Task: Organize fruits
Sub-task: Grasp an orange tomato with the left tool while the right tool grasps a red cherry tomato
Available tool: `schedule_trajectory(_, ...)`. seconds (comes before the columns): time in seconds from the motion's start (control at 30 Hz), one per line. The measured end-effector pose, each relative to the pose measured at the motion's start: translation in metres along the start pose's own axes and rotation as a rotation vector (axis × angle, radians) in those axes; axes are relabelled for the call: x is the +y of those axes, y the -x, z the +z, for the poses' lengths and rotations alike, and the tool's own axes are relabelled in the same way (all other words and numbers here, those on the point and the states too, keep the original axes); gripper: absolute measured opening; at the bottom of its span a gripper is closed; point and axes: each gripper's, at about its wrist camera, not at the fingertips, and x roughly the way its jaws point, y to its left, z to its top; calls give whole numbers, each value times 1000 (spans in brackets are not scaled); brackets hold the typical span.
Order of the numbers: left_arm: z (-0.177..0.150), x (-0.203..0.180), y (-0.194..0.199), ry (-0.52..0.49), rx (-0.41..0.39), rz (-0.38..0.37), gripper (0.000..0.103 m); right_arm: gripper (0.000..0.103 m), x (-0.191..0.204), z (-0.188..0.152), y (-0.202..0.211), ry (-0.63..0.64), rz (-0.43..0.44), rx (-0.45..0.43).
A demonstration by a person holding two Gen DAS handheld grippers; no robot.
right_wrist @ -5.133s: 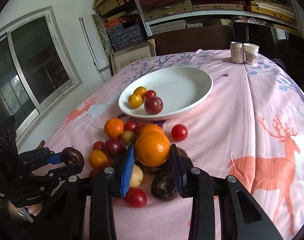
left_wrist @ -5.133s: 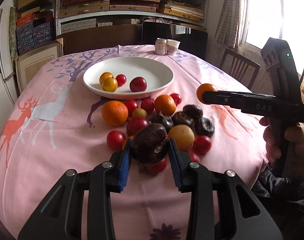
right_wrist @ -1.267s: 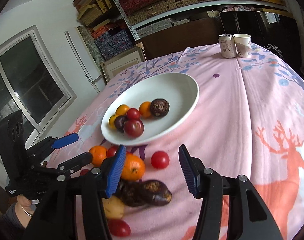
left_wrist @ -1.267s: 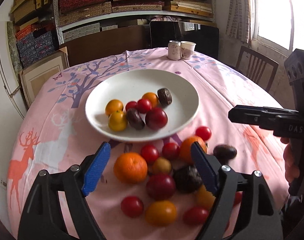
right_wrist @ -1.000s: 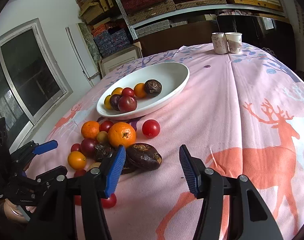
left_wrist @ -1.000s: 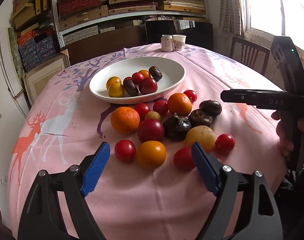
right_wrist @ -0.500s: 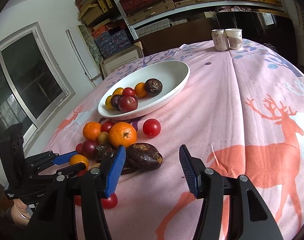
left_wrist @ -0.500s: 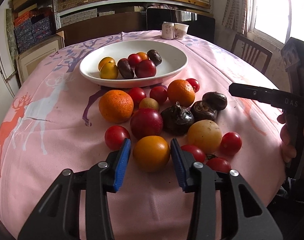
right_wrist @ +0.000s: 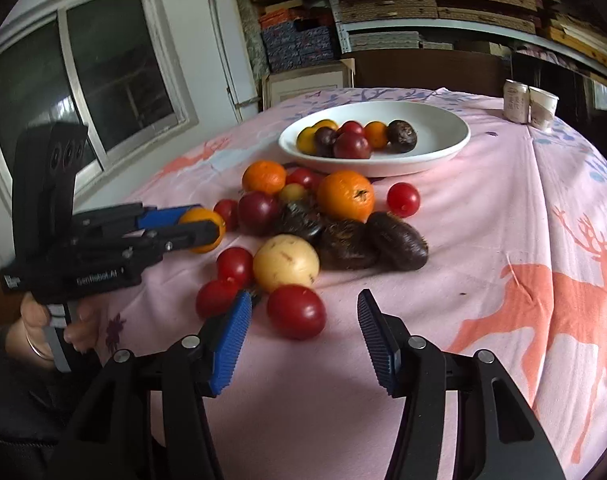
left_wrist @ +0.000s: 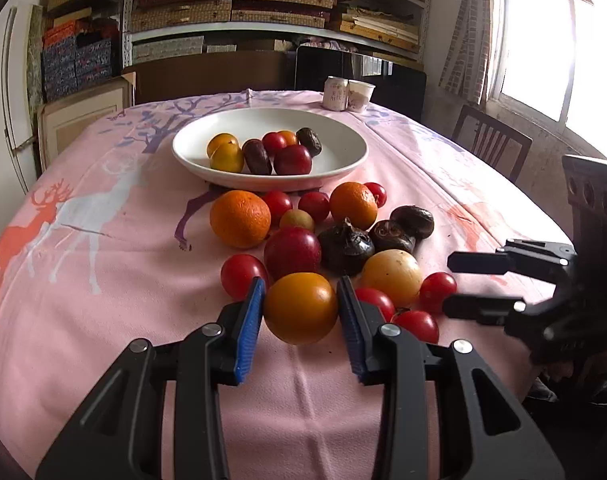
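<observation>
On the pink deer tablecloth lies a pile of loose fruit: oranges, red tomatoes, dark wrinkled fruits and a pale yellow one (left_wrist: 391, 276). Behind it, a white plate (left_wrist: 343, 168) (right_wrist: 455, 140) holds several fruits. My left gripper (left_wrist: 299, 320) (right_wrist: 205, 222) is closing, and its blue pads touch both sides of an orange-yellow fruit (left_wrist: 299, 308) (right_wrist: 201, 216) resting on the cloth. My right gripper (right_wrist: 303, 340) (left_wrist: 447, 281) is closing slightly. A red tomato (right_wrist: 295, 312) sits between its fingertips, clear of both pads.
A can (left_wrist: 337, 94) (right_wrist: 515, 102) and a paper cup (left_wrist: 359, 96) (right_wrist: 541, 112) stand at the table's far edge. A wooden chair (left_wrist: 491, 148) is on the right, beyond the table. Shelves of boxes fill the back wall. A hand (right_wrist: 43, 328) holds the left gripper's handle.
The left jaws have come in from wide apart onto the orange-yellow fruit. The right gripper has rolled and swung over to the near red tomatoes. Compared with the oldest frames, the plate holds more fruit.
</observation>
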Motion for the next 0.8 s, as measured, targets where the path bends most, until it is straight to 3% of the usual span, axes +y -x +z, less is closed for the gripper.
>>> schedule_trajectory(0.17,-1,2,0,9,-1,6,36,33,11,1,-4,27,-43,2)
schedule_trajectory(0.5,5,7,3,36,-15,-6,36,32,-7,9,15,-96,42,-18)
schedule_trajectory(0.8,82,3,-3,-13,-70,-5,36,32,-64,92,24,-238,78,-118)
